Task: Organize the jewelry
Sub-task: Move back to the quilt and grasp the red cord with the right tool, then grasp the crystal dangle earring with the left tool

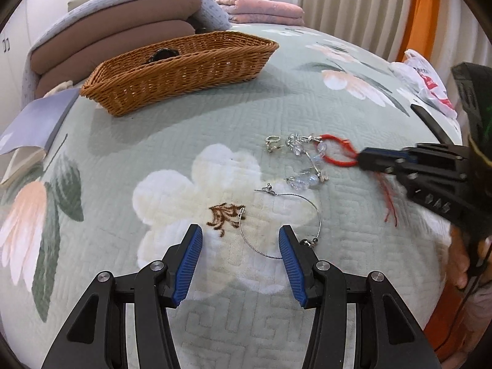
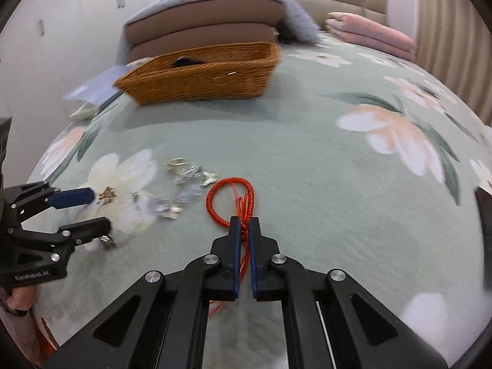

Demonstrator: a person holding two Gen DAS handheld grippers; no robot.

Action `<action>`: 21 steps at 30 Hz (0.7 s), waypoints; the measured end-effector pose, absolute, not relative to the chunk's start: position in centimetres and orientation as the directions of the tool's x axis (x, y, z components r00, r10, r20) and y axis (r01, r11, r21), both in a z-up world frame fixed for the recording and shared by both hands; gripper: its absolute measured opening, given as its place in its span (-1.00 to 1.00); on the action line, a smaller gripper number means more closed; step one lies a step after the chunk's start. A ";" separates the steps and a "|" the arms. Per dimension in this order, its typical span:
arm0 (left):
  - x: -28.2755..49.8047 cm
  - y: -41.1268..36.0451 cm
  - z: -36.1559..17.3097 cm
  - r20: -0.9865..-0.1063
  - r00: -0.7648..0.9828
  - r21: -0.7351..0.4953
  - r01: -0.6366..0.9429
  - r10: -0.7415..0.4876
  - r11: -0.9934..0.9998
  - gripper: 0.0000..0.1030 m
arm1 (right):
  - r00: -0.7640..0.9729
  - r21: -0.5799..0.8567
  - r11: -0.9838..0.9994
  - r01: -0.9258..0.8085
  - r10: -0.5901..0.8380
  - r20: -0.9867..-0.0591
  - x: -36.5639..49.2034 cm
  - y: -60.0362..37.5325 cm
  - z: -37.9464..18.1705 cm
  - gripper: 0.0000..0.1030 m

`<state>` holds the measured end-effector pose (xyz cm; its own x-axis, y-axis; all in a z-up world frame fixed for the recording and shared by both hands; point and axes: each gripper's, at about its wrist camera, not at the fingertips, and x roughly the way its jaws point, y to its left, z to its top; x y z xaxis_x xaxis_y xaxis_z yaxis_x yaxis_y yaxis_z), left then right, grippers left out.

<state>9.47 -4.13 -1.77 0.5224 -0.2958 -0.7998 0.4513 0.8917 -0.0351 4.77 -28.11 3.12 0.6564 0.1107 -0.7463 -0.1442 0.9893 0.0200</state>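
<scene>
A bed covered in a pale green floral quilt (image 1: 190, 117) fills both views, with folded cushions and a headboard behind. The right gripper (image 2: 245, 220) is clamped on the knotted end of a red cord bracelet (image 2: 229, 195), whose loop lies on the quilt just ahead of its tips. Left of that loop sits a cluster of clear bead jewelry (image 1: 304, 160) and a small silver ring (image 1: 272, 142). The left gripper (image 1: 240, 236) hangs with jaws apart and nothing pinched, and a thin silver wire necklace (image 1: 307, 206) curves on the quilt between and just ahead of its blue pads (image 1: 188, 264). Farther ahead, well apart from both grippers, stands a wicker basket (image 1: 184, 70).
</scene>
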 end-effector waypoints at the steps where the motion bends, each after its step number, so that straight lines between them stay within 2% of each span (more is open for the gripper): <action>1: 9.5 -4.1 -1.7 -0.799 0.522 -0.037 0.450 -0.297 0.892 0.03 | 0.662 0.020 0.991 -0.133 0.104 -0.742 4.7 -28.5 3.3 -0.90; 4: 9.7 -4.3 -1.7 -0.799 0.519 -0.048 0.448 -0.303 0.893 0.03 | 0.675 0.017 0.995 -0.098 0.079 -0.734 4.5 -29.3 3.6 -0.91; 9: 10.0 -4.4 -1.7 -0.799 0.515 -0.054 0.452 -0.310 0.891 0.03 | 0.664 0.050 0.991 -0.123 0.120 -0.738 4.8 -29.1 3.3 -0.90; 15: 10.0 -4.0 -1.5 -0.798 0.509 -0.071 0.453 -0.323 0.889 0.03 | 0.667 0.065 0.991 -0.117 0.127 -0.734 5.5 -28.6 2.7 -0.78; 19: 9.8 -4.3 -1.1 -0.786 0.519 -0.068 0.468 -0.336 0.881 0.04 | 0.667 0.086 0.991 -0.100 0.131 -0.734 6.1 -28.9 2.7 -0.44; 21: 9.8 -4.3 -0.9 -0.786 0.521 -0.059 0.472 -0.332 0.880 0.04 | 0.663 0.094 0.990 -0.101 0.138 -0.736 6.5 -29.0 2.6 -0.42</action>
<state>9.77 -4.33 -0.95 0.5209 -0.3319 -0.7864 0.4717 0.8798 -0.0589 6.53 -29.00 2.60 0.6632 0.1376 -0.7357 -0.1008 0.9904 0.0944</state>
